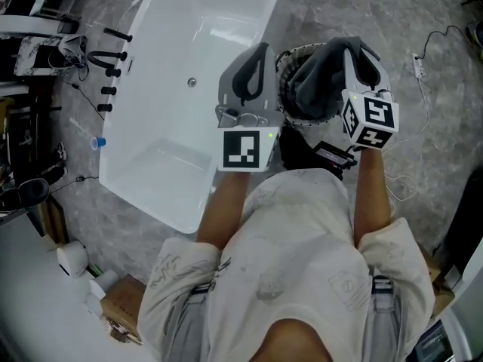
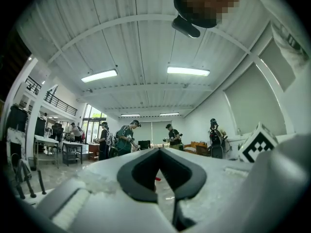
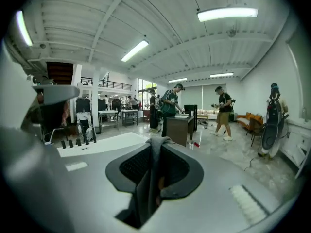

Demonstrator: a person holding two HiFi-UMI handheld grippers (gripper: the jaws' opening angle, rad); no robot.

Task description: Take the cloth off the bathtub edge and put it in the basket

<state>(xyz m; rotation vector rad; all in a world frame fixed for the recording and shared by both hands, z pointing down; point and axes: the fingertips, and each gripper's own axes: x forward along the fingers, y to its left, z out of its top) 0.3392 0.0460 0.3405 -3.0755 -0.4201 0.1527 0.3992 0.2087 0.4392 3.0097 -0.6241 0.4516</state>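
In the head view my right gripper is shut on a dark grey cloth, which hangs bunched over a round lace-rimmed basket. The basket stands on the floor against the right side of the white bathtub. The right gripper view shows a grey fold of the cloth pinched between the near-closed jaws, with the bathtub beyond at the left. My left gripper hovers over the tub's right edge beside the basket. In its own view the left gripper is shut and holds nothing.
Black tap fittings and a blue cup lie on the marble floor left of the tub. A cable with a power strip runs at the right. A cardboard box sits at lower left. Several people stand far off.
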